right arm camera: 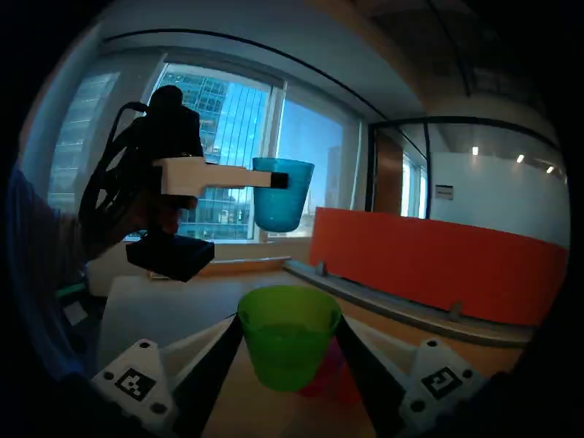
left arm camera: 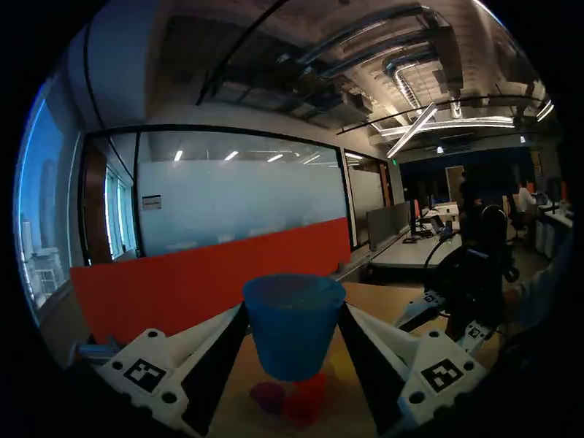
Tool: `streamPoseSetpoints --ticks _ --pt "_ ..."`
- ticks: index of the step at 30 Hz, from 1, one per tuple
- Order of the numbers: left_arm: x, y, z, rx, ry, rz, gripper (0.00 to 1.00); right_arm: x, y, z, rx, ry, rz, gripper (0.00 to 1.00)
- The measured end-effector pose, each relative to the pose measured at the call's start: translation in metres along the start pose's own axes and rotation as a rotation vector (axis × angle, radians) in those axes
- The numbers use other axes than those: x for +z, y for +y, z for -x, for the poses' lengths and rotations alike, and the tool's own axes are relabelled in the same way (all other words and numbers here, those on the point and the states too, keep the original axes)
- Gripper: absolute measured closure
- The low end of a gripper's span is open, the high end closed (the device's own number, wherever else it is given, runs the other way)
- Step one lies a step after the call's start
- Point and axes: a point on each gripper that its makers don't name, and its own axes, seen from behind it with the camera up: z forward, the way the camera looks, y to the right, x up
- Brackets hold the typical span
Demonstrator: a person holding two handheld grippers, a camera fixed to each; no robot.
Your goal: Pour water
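Currently, in the left gripper view, the orange partition [left arm camera: 182, 285] runs along the left behind the wooden table [left arm camera: 379, 296].

- Centre: the left gripper [left arm camera: 294, 314] is clenched on the blue cup [left arm camera: 294, 339], with one finger pressed against each side wall.
- The cup is upright with its rim level, and it is held clear of the tabletop.
- Below it on the table are a purple cup [left arm camera: 268, 396] and a red cup [left arm camera: 305, 403], close together. I cannot tell whether they touch.

Right gripper view:

- Left: a hand [right arm camera: 164, 213] holds the left gripper side-on against the window [right arm camera: 219, 109].
- The blue cup sits at the finger ends, upright, and is higher than the green cup [right arm camera: 290, 347].
- Centre: the right gripper [right arm camera: 290, 328] grasps the green cup, with both fingers against its walls. The cup is upright with its mouth open to the camera.
- The lower part of the green cup looks darker, but I cannot tell whether that is water.
- The red cup shows just behind the green cup, low and to its right.
- Right: the orange partition stands beyond the table edge.
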Motion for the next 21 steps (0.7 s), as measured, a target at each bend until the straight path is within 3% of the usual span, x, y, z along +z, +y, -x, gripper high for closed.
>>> streamPoseSetpoints --ticks 21 --pt "-0.03 -0.03 0.066 -0.063 -0.049 -0.071 0.15 -0.024 0.03 0.004 0.026 -0.028 0.062 0.1"
